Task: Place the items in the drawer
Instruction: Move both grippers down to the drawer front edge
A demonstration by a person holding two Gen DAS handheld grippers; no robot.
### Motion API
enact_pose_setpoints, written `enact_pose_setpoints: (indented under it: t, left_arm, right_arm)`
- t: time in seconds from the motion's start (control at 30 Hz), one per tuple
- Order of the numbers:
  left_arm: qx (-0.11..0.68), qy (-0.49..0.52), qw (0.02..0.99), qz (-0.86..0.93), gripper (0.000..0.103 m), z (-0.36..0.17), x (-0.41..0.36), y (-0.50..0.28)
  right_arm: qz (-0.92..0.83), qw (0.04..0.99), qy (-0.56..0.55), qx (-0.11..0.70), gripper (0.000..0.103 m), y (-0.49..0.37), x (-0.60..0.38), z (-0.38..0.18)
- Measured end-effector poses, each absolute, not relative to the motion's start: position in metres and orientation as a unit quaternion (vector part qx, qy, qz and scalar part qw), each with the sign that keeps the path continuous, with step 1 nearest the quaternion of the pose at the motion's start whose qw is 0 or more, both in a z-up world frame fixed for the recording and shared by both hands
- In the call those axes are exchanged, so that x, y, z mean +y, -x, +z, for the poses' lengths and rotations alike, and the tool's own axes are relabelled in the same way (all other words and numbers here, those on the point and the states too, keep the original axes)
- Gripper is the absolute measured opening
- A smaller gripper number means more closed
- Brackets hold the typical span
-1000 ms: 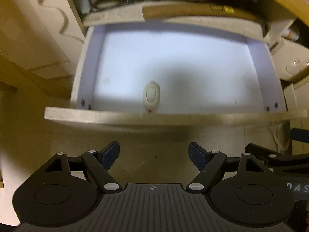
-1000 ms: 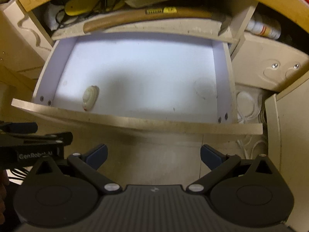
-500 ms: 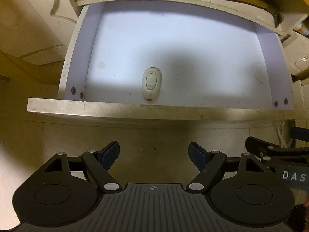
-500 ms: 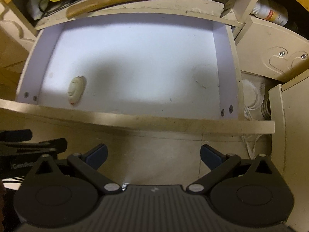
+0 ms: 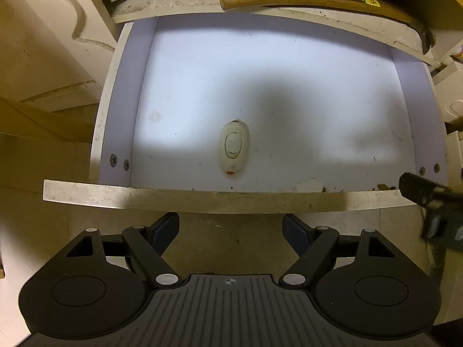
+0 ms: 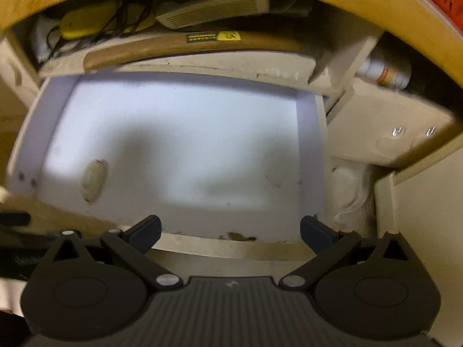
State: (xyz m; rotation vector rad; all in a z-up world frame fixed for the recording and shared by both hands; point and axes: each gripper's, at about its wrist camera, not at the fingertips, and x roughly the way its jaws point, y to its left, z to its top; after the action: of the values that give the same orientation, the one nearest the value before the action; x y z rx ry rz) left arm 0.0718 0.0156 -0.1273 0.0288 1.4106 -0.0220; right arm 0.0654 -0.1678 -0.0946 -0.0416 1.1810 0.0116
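A white drawer [image 5: 220, 201] [image 6: 231, 248] is pulled out below me, its floor pale and brightly lit. A small cream oval device [image 5: 233, 148] [image 6: 93, 180] with a red tip lies on that floor near the front rim. My left gripper [image 5: 231, 230] hangs open just in front of the drawer's front rim, nothing between its fingers. My right gripper [image 6: 230, 232] is open too, empty, its tips over the front rim to the right of the device. The right gripper's black frame [image 5: 434, 202] shows at the left wrist view's right edge.
A wooden-handled tool [image 5: 303, 0] [image 6: 188, 46] lies on the shelf above the drawer. Behind it sit a yellow object with black cables [image 6: 86, 26] and a pale flat box [image 6: 214, 7]. A bottle [image 6: 385, 72] and a cream cabinet part [image 6: 390, 133] stand to the right.
Both grippers have moved closer over the drawer, so it fills more of each view. The oval device has not moved. Both sets of jaws stay wide apart.
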Motion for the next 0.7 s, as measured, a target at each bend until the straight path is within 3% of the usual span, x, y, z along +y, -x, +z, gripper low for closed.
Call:
enact_pose_setpoints:
  t: [0.7]
  left_arm:
    - [0.647,-0.016,0.762,-0.008,0.078,-0.129,0.014,-0.071]
  right_arm:
    - [0.013,0.781,-0.007,0.625,0.103,-0.06,-0.169,-0.124]
